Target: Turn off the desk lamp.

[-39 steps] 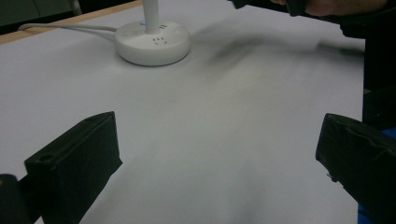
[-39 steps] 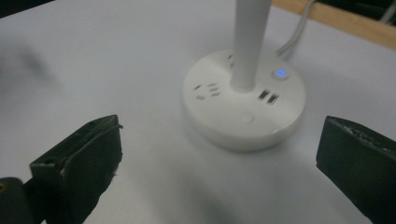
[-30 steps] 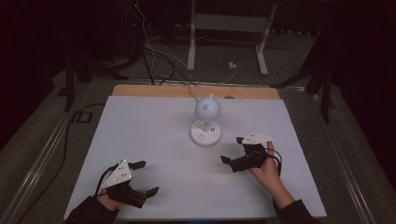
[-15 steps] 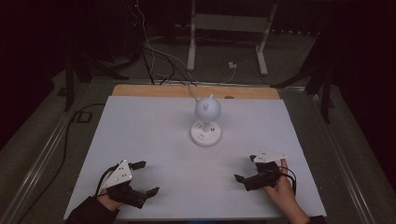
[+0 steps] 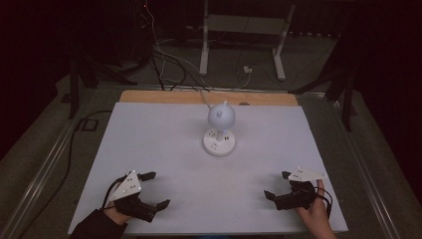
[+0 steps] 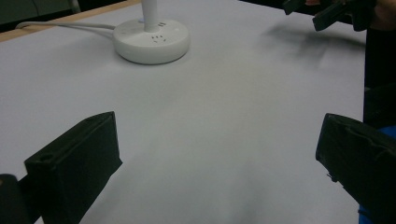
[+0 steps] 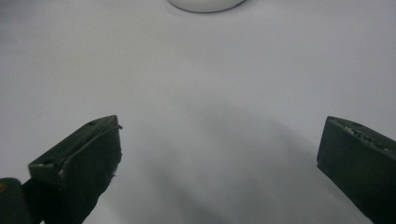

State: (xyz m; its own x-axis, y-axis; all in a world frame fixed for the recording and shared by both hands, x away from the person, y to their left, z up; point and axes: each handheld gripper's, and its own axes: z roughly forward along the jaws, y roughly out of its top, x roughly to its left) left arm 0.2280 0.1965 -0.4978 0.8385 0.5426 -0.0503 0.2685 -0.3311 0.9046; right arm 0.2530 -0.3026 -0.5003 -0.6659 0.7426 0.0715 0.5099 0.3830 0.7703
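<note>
Left gripper point(image 5: 152, 189): jaws spread wide, holding nothing, resting low at the near left of the white table point(image 5: 164, 134). Right gripper point(image 5: 278, 185): jaws likewise apart and empty, near right corner, hand point(image 5: 314, 211) behind it. Both well apart from the white lamp point(image 5: 220, 130), which stands upright at table centre toward the far edge, round base point(image 6: 151, 40) flat on the surface, globe head above, cord point(image 5: 204, 97) trailing off the back. Risk, as judged: the lamp looks top-heavy; a sideways knock on the head or stem during approach could tip it, and a tug on the cord could drag the base
</note>
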